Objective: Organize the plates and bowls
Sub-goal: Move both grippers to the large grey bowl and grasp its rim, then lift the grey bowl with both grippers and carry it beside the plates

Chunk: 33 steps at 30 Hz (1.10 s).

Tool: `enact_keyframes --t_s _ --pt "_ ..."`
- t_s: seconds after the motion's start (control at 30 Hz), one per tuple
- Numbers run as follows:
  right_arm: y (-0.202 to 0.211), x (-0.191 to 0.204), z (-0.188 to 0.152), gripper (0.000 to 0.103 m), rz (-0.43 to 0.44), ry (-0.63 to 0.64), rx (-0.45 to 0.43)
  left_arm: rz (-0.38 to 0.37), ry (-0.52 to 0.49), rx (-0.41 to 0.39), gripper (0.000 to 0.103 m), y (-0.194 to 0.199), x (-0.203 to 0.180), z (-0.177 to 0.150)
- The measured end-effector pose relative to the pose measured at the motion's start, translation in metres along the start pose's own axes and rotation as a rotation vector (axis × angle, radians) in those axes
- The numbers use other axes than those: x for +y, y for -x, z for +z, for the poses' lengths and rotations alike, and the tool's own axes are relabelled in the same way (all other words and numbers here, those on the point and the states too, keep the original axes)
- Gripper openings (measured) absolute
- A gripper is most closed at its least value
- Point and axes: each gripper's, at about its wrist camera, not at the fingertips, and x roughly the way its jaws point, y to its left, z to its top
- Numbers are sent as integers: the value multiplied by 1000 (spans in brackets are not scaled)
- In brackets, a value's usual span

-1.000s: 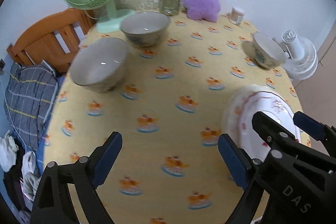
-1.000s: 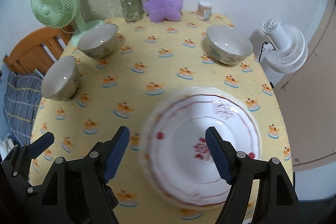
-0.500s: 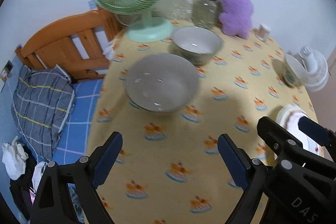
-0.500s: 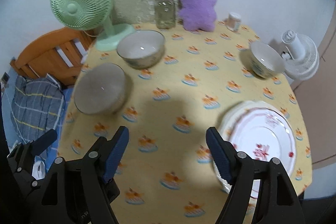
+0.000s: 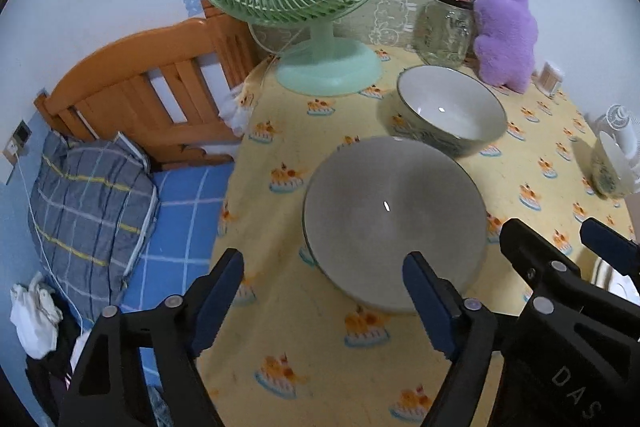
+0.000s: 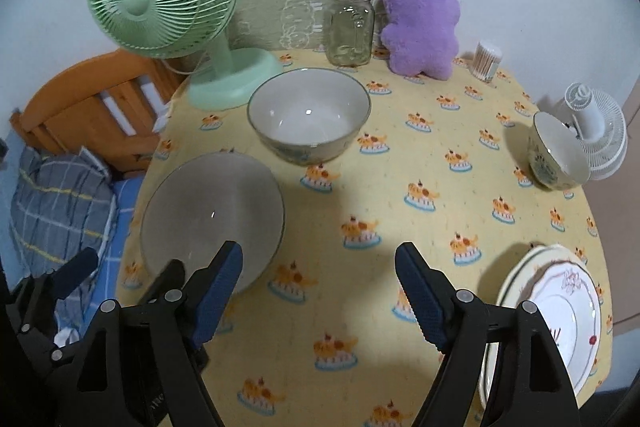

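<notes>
1. The left gripper hovers with its jaws spread wide, nothing between its blue pads, right finger over the near rim of the grey bowl.
2. The right gripper is likewise parted and empty, just right of that bowl, close beside the left gripper.

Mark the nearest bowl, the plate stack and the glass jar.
nearest bowl (image 5: 394,223), left wrist view, middle of its inner surface.
plate stack (image 6: 568,311), right wrist view, centre of the top plate.
glass jar (image 6: 350,31), right wrist view, middle of its glass body.
</notes>
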Motion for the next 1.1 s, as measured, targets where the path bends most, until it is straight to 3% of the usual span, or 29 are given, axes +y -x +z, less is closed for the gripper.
enact_keyframes --t_s 0.07,0.23,0.33,0.4,0.43,0.5,0.6,1.1 --pt "-8 2 6 81 -6 -8 -2 -12 -1 3 80 -9 2 6" --pt "-29 6 20 80 -12 -19 0 -38 8 18 66 -30 6 19" --pt "-43 9 25 69 -8 -13 16 -38 2 41 55 -44 6 22" --pt "-51 12 27 52 3 -5 31 -42 -5 55 48 -50 6 23" --pt "-54 14 27 48 10 0 40 -46 -9 59 43 -52 5 23" --pt "-61 17 27 34 34 8 57 -58 -23 62 39 -56 3 23" --pt "-67 22 27 23 68 20 83 -49 -47 52 36 -55 -2 22" --pt "-54 17 21 23 67 11 121 -62 -45 92 35 -42 -10 15"
